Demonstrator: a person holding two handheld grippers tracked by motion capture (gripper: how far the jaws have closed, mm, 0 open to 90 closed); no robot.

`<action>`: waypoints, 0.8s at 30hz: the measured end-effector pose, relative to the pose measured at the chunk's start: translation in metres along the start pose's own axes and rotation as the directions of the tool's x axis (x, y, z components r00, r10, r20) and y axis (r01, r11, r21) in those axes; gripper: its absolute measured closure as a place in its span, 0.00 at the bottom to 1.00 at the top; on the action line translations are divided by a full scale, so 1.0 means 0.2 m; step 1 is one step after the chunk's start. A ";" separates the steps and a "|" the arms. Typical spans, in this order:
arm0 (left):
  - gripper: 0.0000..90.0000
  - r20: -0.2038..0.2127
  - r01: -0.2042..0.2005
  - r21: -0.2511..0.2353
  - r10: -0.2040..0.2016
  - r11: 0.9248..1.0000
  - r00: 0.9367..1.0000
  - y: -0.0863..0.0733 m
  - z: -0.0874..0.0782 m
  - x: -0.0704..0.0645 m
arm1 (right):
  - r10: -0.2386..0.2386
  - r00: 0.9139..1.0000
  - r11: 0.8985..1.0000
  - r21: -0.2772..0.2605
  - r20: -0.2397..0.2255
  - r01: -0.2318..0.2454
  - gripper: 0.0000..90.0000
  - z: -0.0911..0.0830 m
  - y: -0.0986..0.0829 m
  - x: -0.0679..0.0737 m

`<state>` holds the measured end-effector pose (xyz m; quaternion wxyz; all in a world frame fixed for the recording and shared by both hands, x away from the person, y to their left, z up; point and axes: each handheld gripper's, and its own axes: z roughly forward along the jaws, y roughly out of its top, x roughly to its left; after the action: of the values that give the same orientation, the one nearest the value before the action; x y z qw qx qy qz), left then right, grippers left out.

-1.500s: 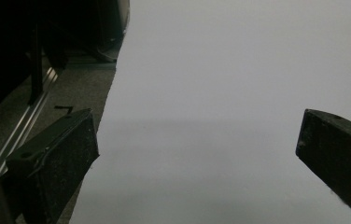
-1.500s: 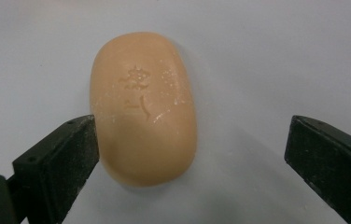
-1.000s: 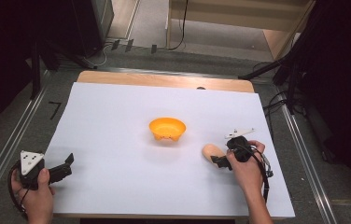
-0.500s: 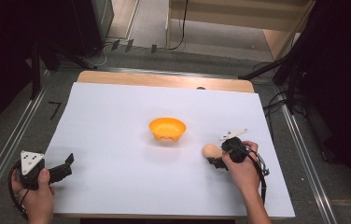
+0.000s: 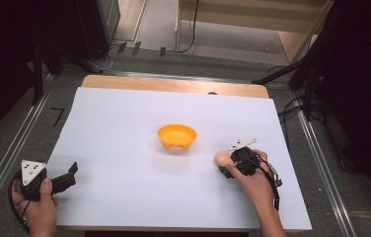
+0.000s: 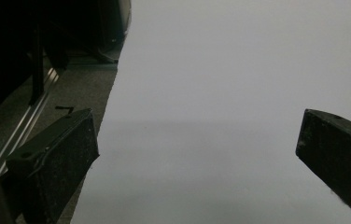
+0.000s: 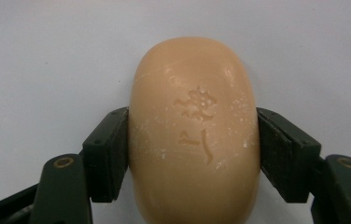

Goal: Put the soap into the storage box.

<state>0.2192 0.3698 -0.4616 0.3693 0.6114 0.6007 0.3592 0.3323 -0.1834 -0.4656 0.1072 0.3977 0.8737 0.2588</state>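
A bar of soap (image 7: 194,135) is gripped between the 2 black jaws of the right gripper (image 7: 193,154), 1 pad pressed flat against each long side, with the rounded far end of the bar standing out past the fingertips (image 7: 108,149) and the near end running back between them. The soap is a smooth, peach-coloured oval with a small emblem and some characters stamped into its top face; faint scratches and pale flecks are seen near the right pad. In the high view the soap (image 5: 222,158) is seen just ahead of the right gripper (image 5: 230,165), low over the white sheet (image 5: 124,128) that covers the table; whether it rests on the sheet or is lifted clear of it cannot be told. The step in hand is judged to be the grasp, made and ready for carrying. An orange bowl (image 5: 176,137) stands farther out from the fingertips and off to their left, well apart from the soap, and is taken to be the likely destination. The next move would call for a lift clear of the sheet, a short carry over the bowl's rim and a release there, with the squeeze kept firm because the smooth curved sides could slip. The left gripper (image 5: 62,180) is held near the sheet's near-left corner, its jaws wide apart with nothing between them.
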 end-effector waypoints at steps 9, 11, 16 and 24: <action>0.00 0.001 0.002 0.004 -0.002 1.000 1.000 0.00 0.00 0.00 | -0.010 1.000 1.000 0.003 -0.019 0.010 0.37 0.00 0.00 -0.01; 0.00 0.000 0.001 0.005 -0.001 1.000 1.000 0.00 0.00 0.00 | -0.011 1.000 1.000 0.002 -0.024 0.011 0.37 0.00 0.01 -0.02; 0.00 0.003 0.002 0.003 -0.002 1.000 1.000 0.00 0.00 0.00 | -0.018 0.998 1.000 -0.015 -0.058 0.017 0.37 -0.01 0.00 -0.04; 0.00 0.003 -0.003 0.006 0.003 1.000 1.000 0.00 0.00 0.00 | -0.060 0.998 0.998 -0.027 -0.035 0.059 0.37 -0.05 0.03 -0.06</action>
<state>0.2200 0.3695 -0.4618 0.3678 0.6138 0.6004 0.3571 0.3395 -0.1920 -0.4536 0.1042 0.3656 0.8835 0.2737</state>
